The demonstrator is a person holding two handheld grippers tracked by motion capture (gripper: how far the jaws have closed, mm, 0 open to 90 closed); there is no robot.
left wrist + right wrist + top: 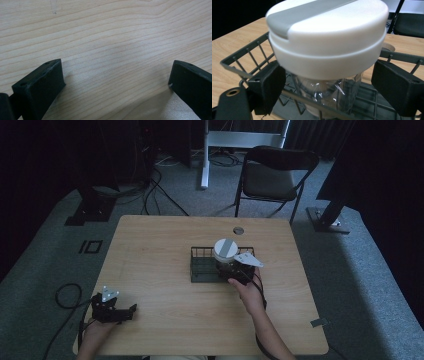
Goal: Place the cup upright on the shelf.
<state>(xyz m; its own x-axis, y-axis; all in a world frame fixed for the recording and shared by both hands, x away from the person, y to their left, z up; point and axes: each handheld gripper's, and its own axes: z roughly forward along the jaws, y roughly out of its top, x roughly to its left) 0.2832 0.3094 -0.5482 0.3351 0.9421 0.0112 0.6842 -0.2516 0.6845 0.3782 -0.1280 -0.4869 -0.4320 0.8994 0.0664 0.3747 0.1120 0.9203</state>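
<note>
Over on the pale wood-grain table [165, 250], a clear jar [329, 96] with a rounded white, grey-striped lid [225, 248] stands in the dark wire basket [202, 267]. Right gripper [327, 90] straddles it, jaws wide, not touching; left gripper [116, 82] gapes wide over bare wood.

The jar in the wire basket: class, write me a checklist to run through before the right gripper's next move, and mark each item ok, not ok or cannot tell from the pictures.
1. The jar stands upright inside the wire basket: ok.
2. The white lid sits on the jar: ok; whether it is screwed tight: cannot tell.
3. The right gripper has a jaw on each side of the jar's clear body, below the lid: ok.
4. The jaws touch the glass: cannot tell; gaps seem to show on both sides.
5. The left gripper is open over bare table, well away from the basket: ok.
</note>
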